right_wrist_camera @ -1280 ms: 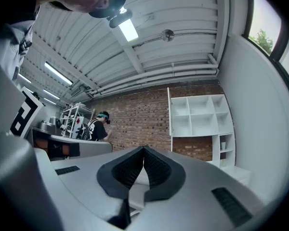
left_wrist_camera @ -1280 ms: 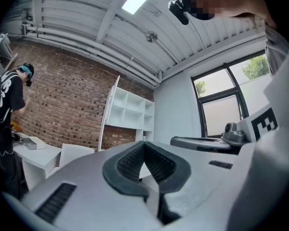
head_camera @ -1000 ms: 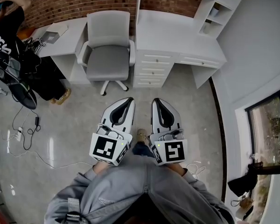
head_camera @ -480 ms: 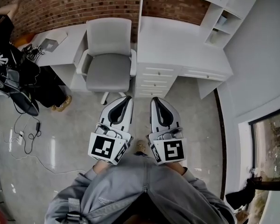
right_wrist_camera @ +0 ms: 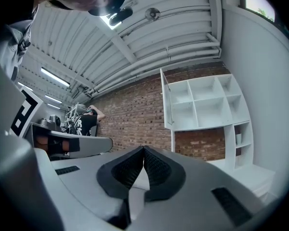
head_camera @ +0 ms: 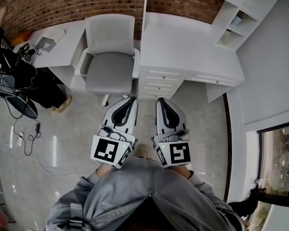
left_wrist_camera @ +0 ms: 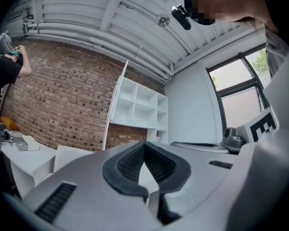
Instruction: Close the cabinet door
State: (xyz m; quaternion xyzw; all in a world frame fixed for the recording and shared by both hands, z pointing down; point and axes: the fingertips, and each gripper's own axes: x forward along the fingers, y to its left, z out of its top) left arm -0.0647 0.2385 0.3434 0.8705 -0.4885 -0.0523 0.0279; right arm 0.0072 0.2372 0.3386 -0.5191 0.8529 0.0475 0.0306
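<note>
The cabinet door [right_wrist_camera: 166, 100] stood open above the worktop [head_camera: 183, 37], well ahead. The jaws of the left gripper [left_wrist_camera: 144, 142] and the right gripper [right_wrist_camera: 143, 146] were pressed together, empty. Best to step past the chair [head_camera: 108, 66], then push the door's face squarely.

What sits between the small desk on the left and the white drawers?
A grey office chair, shown in the head view, stands between the left desk and the drawers.
</note>
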